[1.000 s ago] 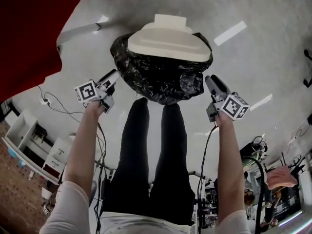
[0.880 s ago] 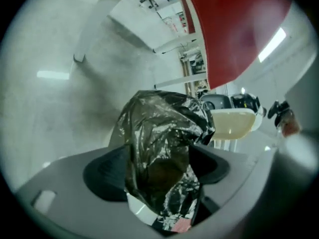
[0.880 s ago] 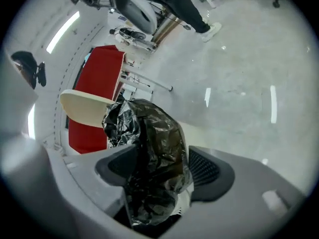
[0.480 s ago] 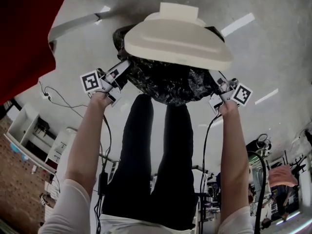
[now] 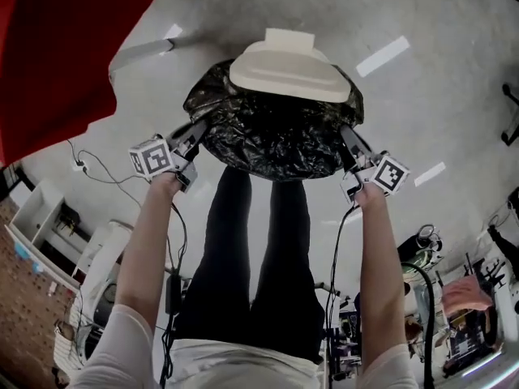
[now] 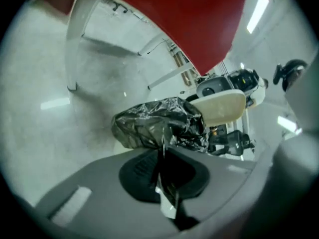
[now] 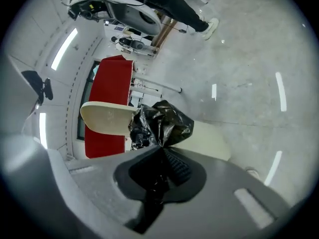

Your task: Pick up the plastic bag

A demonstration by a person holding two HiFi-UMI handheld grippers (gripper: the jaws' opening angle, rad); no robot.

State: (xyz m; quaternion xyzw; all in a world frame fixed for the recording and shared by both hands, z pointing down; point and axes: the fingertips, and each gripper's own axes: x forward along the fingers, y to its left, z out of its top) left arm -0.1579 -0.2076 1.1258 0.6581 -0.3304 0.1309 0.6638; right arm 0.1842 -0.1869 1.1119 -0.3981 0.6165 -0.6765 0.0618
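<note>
A black plastic bag (image 5: 272, 140) bulges under a cream bin lid (image 5: 288, 71), straight ahead of the person's legs. My left gripper (image 5: 199, 128) has just been closing and is now shut on the bag's left edge, where a pinch of black film (image 6: 163, 133) runs between its pads. At the bag's right edge, my right gripper (image 5: 347, 134) has also just closed, with crumpled film (image 7: 162, 123) caught between its pads. The bag is stretched between the two grippers. The bin body under the bag is hidden.
A red panel (image 5: 57, 47) fills the upper left, with a white bar (image 5: 142, 51) on the grey floor beside it. The person's dark-trousered legs (image 5: 251, 258) stand right behind the bag. White shelves (image 5: 40, 217), cables and equipment lie around the feet.
Both grippers moved in from beside the bag to its left and right edges and closed on the film. The bag's rim now spreads wider between them.
</note>
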